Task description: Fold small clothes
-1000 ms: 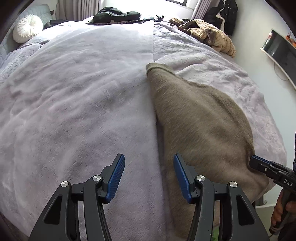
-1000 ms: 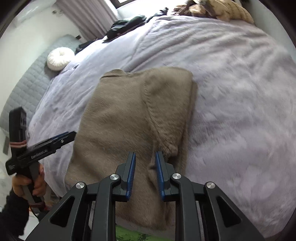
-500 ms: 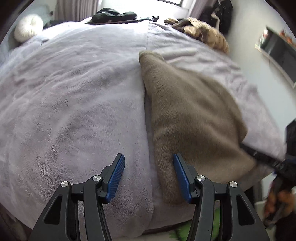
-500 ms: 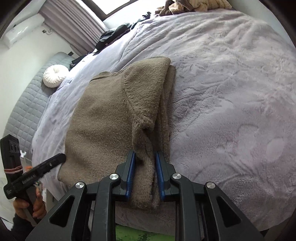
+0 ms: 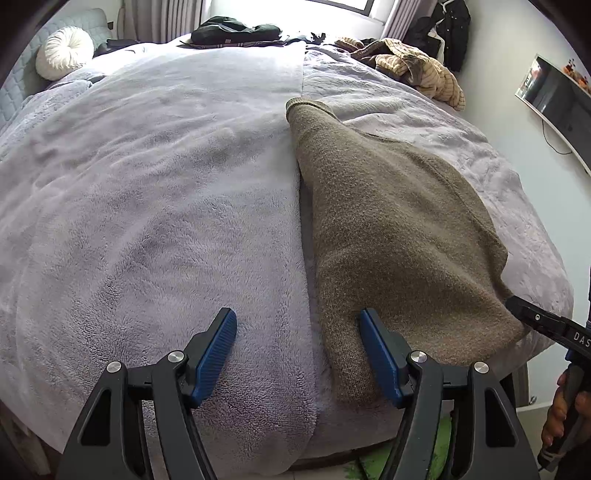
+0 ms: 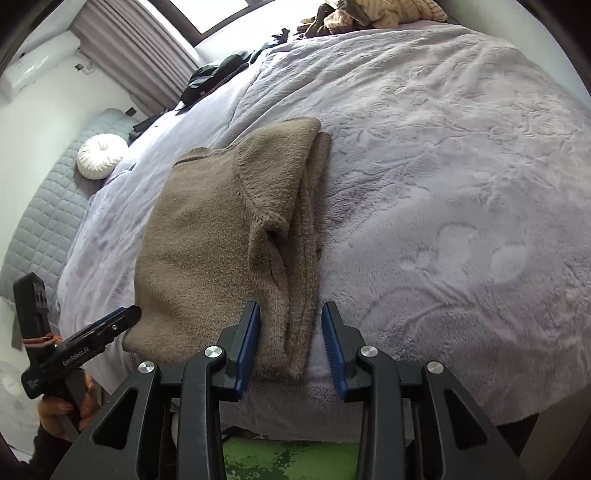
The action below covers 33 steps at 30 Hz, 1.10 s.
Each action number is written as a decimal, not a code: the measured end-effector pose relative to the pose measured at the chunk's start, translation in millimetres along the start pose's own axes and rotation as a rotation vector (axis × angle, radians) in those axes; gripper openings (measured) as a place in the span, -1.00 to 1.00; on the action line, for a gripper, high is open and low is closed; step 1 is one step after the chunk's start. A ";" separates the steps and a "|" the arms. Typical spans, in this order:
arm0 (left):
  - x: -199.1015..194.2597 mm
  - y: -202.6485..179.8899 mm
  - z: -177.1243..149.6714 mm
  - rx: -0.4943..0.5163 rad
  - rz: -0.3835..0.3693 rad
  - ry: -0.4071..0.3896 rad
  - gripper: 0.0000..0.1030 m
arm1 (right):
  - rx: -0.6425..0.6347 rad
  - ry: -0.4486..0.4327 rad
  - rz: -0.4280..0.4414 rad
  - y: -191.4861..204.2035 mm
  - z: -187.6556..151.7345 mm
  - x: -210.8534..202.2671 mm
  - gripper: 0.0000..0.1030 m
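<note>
Softly napped, the sweater was a taupe-brown knit, its one side folded over in a thick layered strip with a sleeve lying along it, and it lay flat on a bed covered with a fleecy lilac blanket whose pile showed brushed swirls. Near the bed's front edge, the right gripper had its ribbed blue jaws spread on either side of the folded strip's near end, the knit lying between them without being pinched. The left gripper stood with its jaws wide apart over the blanket seam, the sweater's near left corner just inside its right jaw and ungripped. Farther back lay a round white cushion, dark clothes and a striped tan heap.
</note>
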<state>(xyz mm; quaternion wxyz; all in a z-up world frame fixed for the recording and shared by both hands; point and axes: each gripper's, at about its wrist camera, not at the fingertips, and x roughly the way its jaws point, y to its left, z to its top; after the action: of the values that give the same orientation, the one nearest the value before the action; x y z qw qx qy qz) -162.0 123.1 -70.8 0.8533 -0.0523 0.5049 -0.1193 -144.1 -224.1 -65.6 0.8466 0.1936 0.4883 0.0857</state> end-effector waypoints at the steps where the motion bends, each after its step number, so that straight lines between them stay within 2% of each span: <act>1: 0.2 -0.2 0.5 0.002 0.000 0.002 0.36 | 0.005 -0.002 -0.004 0.8 0.1 -1.4 -0.23; 9: -0.4 -0.4 3.1 0.010 -0.001 0.010 0.36 | 0.044 -0.022 -0.041 2.1 3.4 -14.3 -0.01; 16: -3.1 -1.3 7.1 0.008 0.003 0.017 0.36 | 0.049 -0.028 -0.065 5.0 9.9 -22.0 0.08; 22: -15.6 -7.7 23.4 0.022 0.032 -0.008 0.36 | 0.019 0.002 -0.067 18.3 25.9 -18.8 0.40; 23: -18.1 -9.5 27.9 0.022 0.039 -0.014 0.36 | 0.006 0.009 -0.073 22.3 29.9 -18.0 0.50; 25: -23.8 -14.5 37.5 0.024 0.056 -0.033 0.37 | -0.018 0.021 -0.084 30.8 37.5 -16.0 0.53; 27: -28.4 -19.8 45.4 0.028 0.075 -0.051 0.98 | -0.040 0.030 -0.104 40.4 45.8 -14.1 0.53; 29: -36.0 -26.2 51.5 0.040 0.084 -0.087 0.98 | -0.056 0.030 -0.123 49.4 51.9 -13.1 0.56; 32: -39.1 -36.6 58.1 0.048 0.083 -0.087 0.98 | -0.073 0.033 -0.130 61.8 58.8 -11.4 0.58; 33: -39.1 -38.8 59.4 0.049 0.081 -0.086 0.98 | -0.078 0.034 -0.138 65.0 59.8 -10.7 0.80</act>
<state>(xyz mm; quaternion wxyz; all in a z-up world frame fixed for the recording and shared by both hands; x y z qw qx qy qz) -134.0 93.8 -0.7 0.8794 -0.0161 0.4664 -0.0943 -95.2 -183.2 -3.6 0.8491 0.1251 0.5109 0.0493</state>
